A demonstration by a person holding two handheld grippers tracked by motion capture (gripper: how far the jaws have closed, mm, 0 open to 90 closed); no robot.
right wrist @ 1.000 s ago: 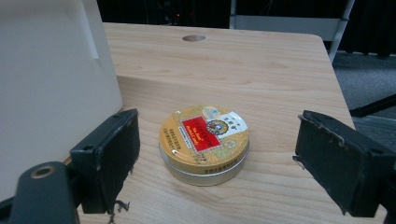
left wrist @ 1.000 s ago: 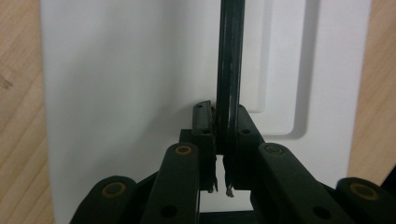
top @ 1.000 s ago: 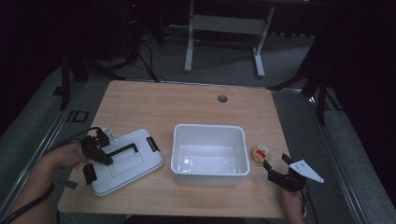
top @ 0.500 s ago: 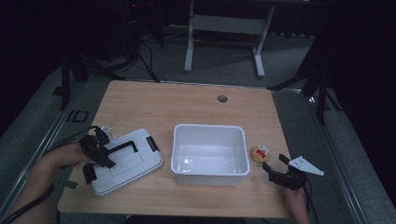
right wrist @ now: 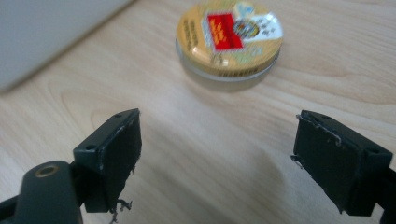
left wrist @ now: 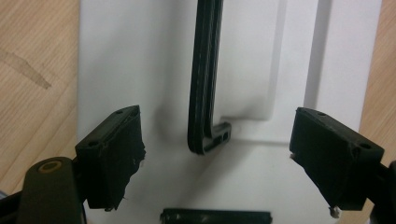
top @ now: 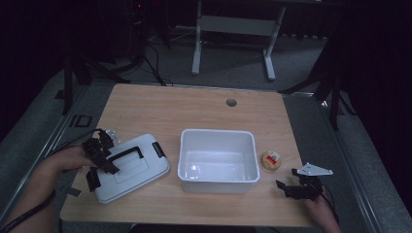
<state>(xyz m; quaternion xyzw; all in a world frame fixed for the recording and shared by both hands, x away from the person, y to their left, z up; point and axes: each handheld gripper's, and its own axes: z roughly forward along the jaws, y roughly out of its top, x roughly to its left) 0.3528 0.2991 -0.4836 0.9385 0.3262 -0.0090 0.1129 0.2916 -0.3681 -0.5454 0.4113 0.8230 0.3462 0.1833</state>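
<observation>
A white lid (top: pixel 138 171) with a black handle (top: pixel 127 155) lies flat at the table's left front. My left gripper (top: pixel 108 164) hovers over its left end. Its jaws have just been opening and now stand wide, with the handle (left wrist: pixel 204 93) between them and neither pad touching it. A round gold tin (top: pixel 271 160) with a red label sits just right of the white bin (top: pixel 217 137). My right gripper (top: pixel 286 188) is low over the table's front right, open and holding nothing. In its own view the tin (right wrist: pixel 229 39) lies a short way ahead.
The bin, holding nothing, stands mid-table between the two hands, and its wall (right wrist: pixel 42 32) is at the upper left of the right gripper view. A black latch (top: pixel 158 151) sits on the lid's right edge. There is a round cable hole (top: pixel 231 102) at the table's back.
The left gripper has stayed over the lid's handle, with its jaws now spread apart. The right gripper has barely shifted near the front edge.
</observation>
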